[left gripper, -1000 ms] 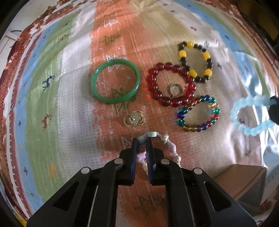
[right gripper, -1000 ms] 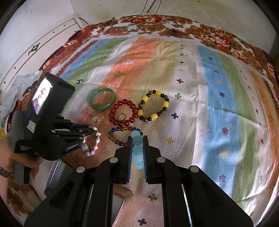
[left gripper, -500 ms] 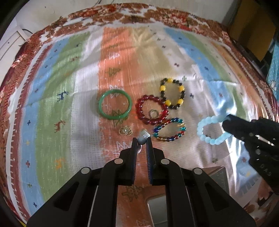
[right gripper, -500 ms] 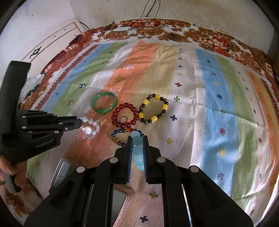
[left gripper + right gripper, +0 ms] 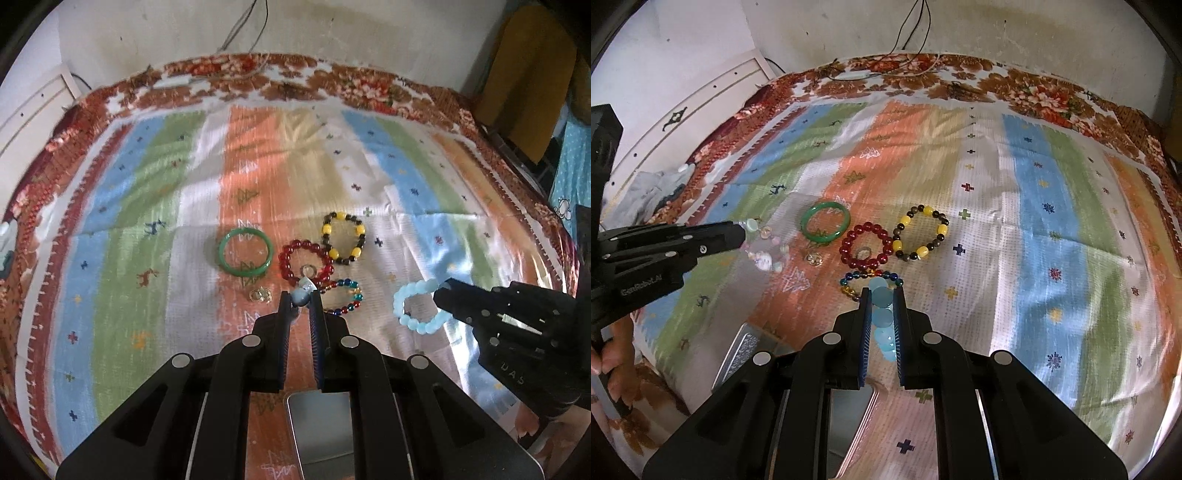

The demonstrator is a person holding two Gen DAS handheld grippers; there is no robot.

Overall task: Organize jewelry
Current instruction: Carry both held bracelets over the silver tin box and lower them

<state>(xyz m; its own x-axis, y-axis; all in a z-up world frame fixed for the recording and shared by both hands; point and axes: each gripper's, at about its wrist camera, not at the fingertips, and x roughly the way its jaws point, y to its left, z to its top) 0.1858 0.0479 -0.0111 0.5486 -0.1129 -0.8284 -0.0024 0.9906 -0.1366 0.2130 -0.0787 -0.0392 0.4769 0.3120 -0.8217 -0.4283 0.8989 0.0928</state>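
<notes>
My left gripper (image 5: 300,295) is shut on a pale stone bead bracelet (image 5: 301,293), which dangles in the air in the right wrist view (image 5: 764,251). My right gripper (image 5: 881,295) is shut on a light blue bead bracelet (image 5: 882,317), also seen hanging in the left wrist view (image 5: 417,306). On the striped cloth lie a green bangle (image 5: 245,256), a red bead bracelet (image 5: 304,260) with a small ring (image 5: 307,270) inside it, a yellow-and-black bracelet (image 5: 343,238), a multicoloured bracelet (image 5: 345,297) and gold rings (image 5: 260,294).
A metal tin (image 5: 321,432) lies open below my left gripper, near the cloth's front edge; it also shows in the right wrist view (image 5: 746,347). A wall and cables (image 5: 916,33) stand behind the bed. A wooden board (image 5: 524,81) leans at the far right.
Both grippers have risen and pulled back from the cloth, each carrying its bracelet. The stone bracelet was lifted off the cloth and now swings in the air.
</notes>
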